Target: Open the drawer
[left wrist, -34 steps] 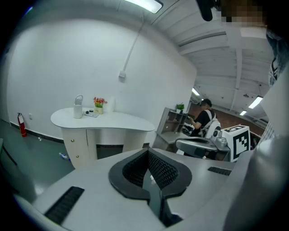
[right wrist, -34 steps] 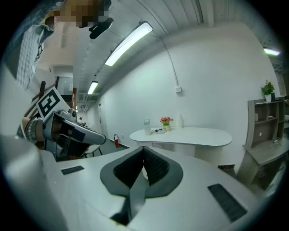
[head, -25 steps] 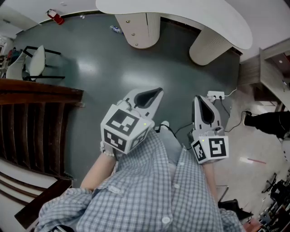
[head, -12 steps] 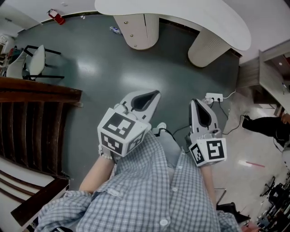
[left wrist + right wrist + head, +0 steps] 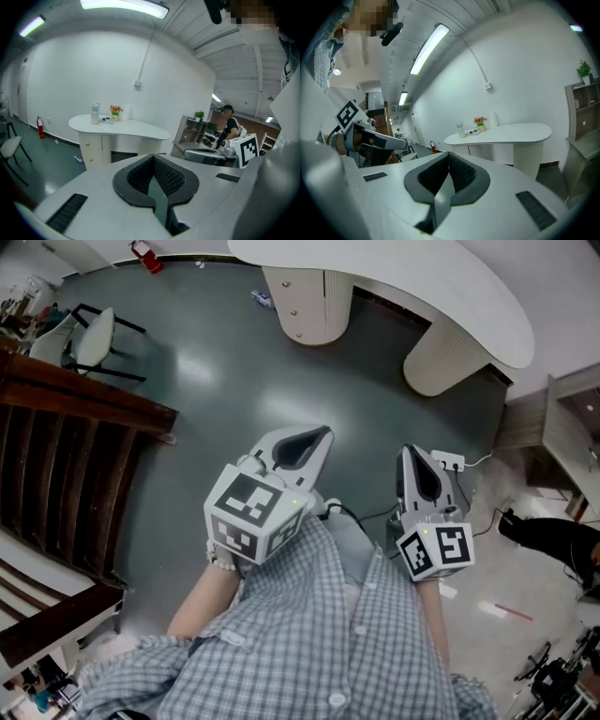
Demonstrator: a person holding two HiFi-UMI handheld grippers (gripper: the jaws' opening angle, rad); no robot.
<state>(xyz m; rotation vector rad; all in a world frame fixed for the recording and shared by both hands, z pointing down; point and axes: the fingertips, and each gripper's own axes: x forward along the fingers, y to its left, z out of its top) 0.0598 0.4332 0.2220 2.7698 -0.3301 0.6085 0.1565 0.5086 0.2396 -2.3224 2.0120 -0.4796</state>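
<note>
**Q:** Entry one, the drawer (image 5: 292, 306): where is it?

**A:** Straight ahead of me across the floor (image 5: 216, 409), well apart. It is probably the knobbed front of the desk (image 5: 450, 282) pedestal (image 5: 323, 306), though it is too small to be sure.

**Q:** Entry two, the claws?

**A:** My left gripper (image 5: 322, 433) has its jaws together and is empty. My right gripper (image 5: 410, 450) is the same. The left one lines up closer with that pedestal.
</note>
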